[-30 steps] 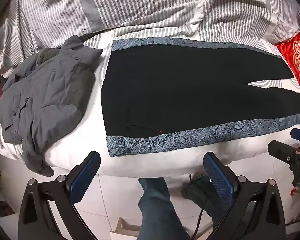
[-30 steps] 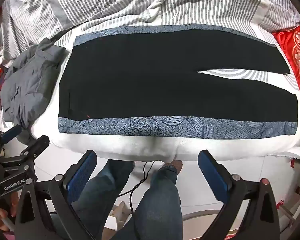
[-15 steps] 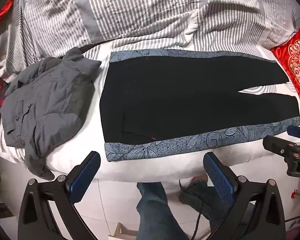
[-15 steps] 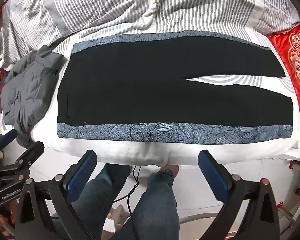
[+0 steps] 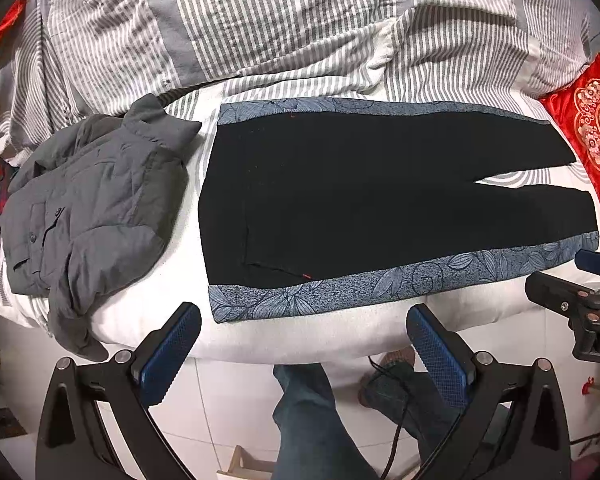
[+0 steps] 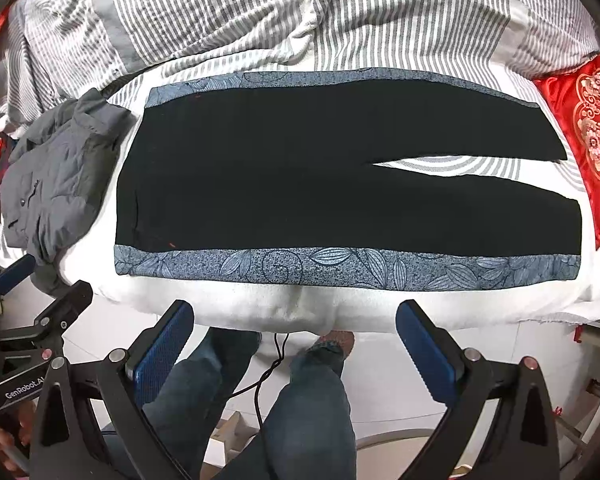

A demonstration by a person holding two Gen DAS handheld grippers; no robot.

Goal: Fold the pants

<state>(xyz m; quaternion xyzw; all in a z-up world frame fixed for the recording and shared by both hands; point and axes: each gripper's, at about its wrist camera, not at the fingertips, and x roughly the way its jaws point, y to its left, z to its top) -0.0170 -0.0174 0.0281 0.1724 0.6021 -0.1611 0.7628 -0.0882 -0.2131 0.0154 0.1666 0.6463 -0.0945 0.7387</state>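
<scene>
Nearest in the left wrist view, the left gripper (image 5: 302, 344) hangs with its blue-padded jaws spread wide and nothing between them, over the white tiled floor (image 5: 228, 400) and the person's jeans-clad legs (image 5: 312, 420). In the right wrist view the right gripper (image 6: 294, 340) is likewise released, jaws far apart and empty, above the same legs and a thin black cable (image 6: 268, 372).

Just beyond both claws, at 12 o'clock, runs the white edge of the bed (image 6: 300, 308). The pants (image 5: 360, 200) lie flat on it, untouched by either claw: black cloth with blue leaf-patterned side bands, the near band just past the fingertips. The waistband sits toward 10 o'clock from the right gripper, and the two leg ends stretch toward 2 o'clock, parted by a narrow gap that shows striped bedding.

At 9 to 10 o'clock, beside the waistband, a crumpled grey jacket (image 5: 92, 200) rests on the bed. At 2 o'clock, by the hems, lies a red embroidered cushion (image 6: 584, 132). Farthest off, a rumpled grey-and-white striped duvet (image 5: 280, 20) fills the top.
</scene>
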